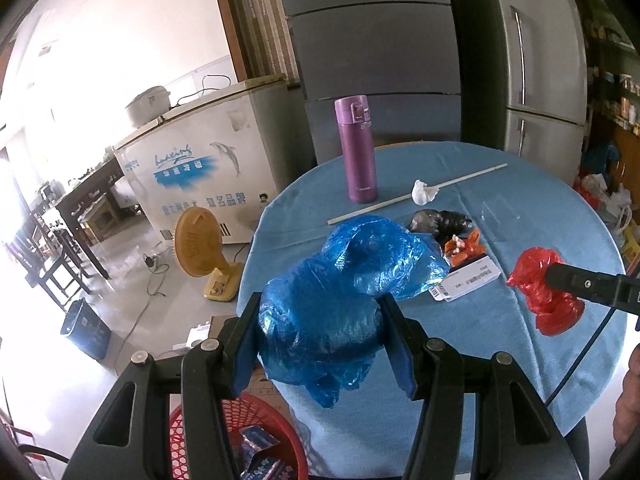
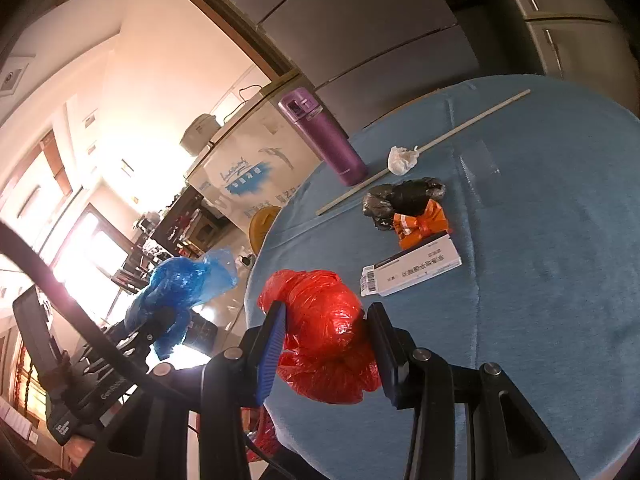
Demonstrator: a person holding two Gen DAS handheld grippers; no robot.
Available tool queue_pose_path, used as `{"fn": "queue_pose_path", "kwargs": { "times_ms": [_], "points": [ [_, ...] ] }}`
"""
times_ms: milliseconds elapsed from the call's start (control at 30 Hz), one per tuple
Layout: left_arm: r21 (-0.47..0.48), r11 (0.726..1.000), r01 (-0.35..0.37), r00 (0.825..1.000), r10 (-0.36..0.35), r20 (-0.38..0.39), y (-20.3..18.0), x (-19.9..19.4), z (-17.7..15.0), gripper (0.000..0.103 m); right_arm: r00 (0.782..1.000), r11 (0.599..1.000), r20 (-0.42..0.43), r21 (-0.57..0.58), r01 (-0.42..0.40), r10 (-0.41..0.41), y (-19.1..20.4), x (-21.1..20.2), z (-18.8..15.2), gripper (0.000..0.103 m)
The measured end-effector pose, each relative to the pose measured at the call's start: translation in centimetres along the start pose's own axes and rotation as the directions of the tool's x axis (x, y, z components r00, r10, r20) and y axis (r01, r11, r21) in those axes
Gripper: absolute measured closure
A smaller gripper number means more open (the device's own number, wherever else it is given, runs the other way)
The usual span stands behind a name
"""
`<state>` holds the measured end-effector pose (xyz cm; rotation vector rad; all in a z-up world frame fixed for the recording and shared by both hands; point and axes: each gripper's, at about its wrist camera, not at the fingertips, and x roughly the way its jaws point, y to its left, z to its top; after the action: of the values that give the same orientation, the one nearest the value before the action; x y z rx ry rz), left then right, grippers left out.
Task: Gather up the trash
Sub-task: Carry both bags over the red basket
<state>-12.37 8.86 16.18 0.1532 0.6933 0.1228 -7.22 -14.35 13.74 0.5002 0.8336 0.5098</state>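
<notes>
My left gripper [image 1: 320,312] is shut on a crumpled blue plastic bag [image 1: 340,296], held at the left edge of the round table with the blue cloth [image 1: 500,340]. The right wrist view shows that blue bag [image 2: 180,292] off the table's left side. A crumpled red plastic bag [image 2: 324,328] sits squeezed between the pads of my right gripper [image 2: 326,320] over the table's near part; the left wrist view shows the red bag [image 1: 548,292] at the right. On the cloth lie a black bag [image 1: 440,222], an orange wrapper [image 1: 464,246], a white box [image 1: 466,282] and a white tissue wad [image 1: 422,192].
A purple flask [image 1: 357,148] stands at the table's back, beside a long white stick [image 1: 416,194]. A red basket [image 1: 236,440] with packets stands on the floor below my left gripper. A yellow fan [image 1: 200,248], a dark bin [image 1: 84,328] and a chest freezer [image 1: 196,168] stand at the left.
</notes>
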Motion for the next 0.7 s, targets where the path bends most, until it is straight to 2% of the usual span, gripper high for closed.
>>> {"fn": "queue_pose_path", "kwargs": {
  "times_ms": [700],
  "points": [
    [-0.078, 0.99, -0.114, 0.991, 0.108, -0.078, 5.3, 1.4, -3.1, 0.045, 0.989, 0.996, -0.14, -0.063, -0.06, 0.05, 4.1, 4.4, -2.4, 0.058]
  ]
}}
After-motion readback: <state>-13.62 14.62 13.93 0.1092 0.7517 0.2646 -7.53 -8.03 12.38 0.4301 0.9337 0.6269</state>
